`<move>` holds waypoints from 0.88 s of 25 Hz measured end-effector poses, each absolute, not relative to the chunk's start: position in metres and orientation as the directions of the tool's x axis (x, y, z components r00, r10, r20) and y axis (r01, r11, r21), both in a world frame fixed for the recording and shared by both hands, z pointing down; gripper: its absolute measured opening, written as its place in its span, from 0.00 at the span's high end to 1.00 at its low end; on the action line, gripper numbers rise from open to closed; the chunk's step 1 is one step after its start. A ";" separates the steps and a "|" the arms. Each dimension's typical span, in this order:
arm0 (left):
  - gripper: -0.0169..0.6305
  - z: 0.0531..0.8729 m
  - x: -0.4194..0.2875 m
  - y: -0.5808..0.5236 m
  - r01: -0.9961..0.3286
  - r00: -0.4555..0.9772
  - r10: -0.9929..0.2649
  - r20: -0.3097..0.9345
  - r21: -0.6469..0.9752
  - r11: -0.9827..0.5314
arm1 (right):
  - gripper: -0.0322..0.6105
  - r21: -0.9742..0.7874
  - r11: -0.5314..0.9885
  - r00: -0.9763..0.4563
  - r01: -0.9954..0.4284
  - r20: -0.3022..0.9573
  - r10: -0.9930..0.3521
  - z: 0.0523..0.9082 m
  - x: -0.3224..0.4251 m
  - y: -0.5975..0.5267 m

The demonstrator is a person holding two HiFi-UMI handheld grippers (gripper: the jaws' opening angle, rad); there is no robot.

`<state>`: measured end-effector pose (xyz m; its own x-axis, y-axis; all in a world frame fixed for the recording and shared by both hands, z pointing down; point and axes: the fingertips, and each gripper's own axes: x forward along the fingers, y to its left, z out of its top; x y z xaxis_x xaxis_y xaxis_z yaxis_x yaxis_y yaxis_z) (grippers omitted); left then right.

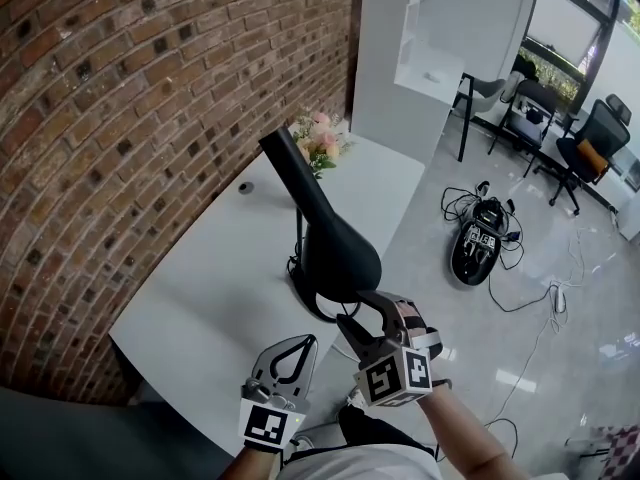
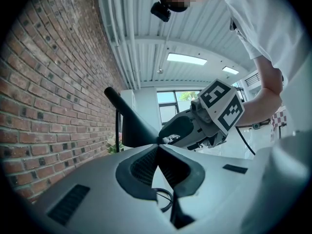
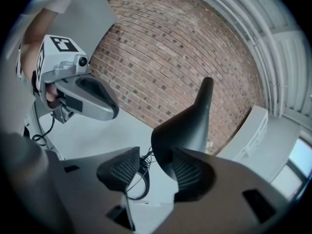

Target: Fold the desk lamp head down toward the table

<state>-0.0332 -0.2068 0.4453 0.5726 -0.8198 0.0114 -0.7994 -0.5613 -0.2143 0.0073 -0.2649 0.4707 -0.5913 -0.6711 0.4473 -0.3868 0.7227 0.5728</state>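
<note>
Desk lamp head (image 1: pixel 340 253), near the front edge of the desk (image 1: pixel 200 298), slopes steeply down, so folding appears nearly complete; right claw (image 1: pixel 365 313) spread beside it, left claw (image 1: pixel 292 353) pressed together, empty.

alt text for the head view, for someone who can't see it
A black desk lamp stands on a white table by a brick wall, its head angled down. The open right gripper is at the head's near edge; the shut left gripper hovers beside it.
</note>
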 end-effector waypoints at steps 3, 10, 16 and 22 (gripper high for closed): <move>0.96 0.448 -0.033 -0.208 -0.805 0.567 -0.824 0.018 -0.202 -0.558 | 0.62 0.541 0.740 -0.607 -0.400 0.449 -0.656 0.473 0.005 -0.267; 0.96 0.453 -0.035 -0.214 -0.810 0.555 -0.831 0.032 -0.204 -0.549 | 0.62 0.519 0.758 -0.625 -0.396 0.453 -0.636 0.480 -0.001 -0.272; 0.96 0.452 -0.028 -0.222 -0.802 0.558 -0.829 0.047 -0.224 -0.553 | 0.62 0.508 0.758 -0.637 -0.409 0.436 -0.636 0.478 0.002 -0.278; 0.96 0.453 -0.021 -0.227 -0.807 0.554 -0.831 0.052 -0.214 -0.551 | 0.62 0.501 0.741 -0.634 -0.447 0.407 -0.658 0.474 0.011 -0.286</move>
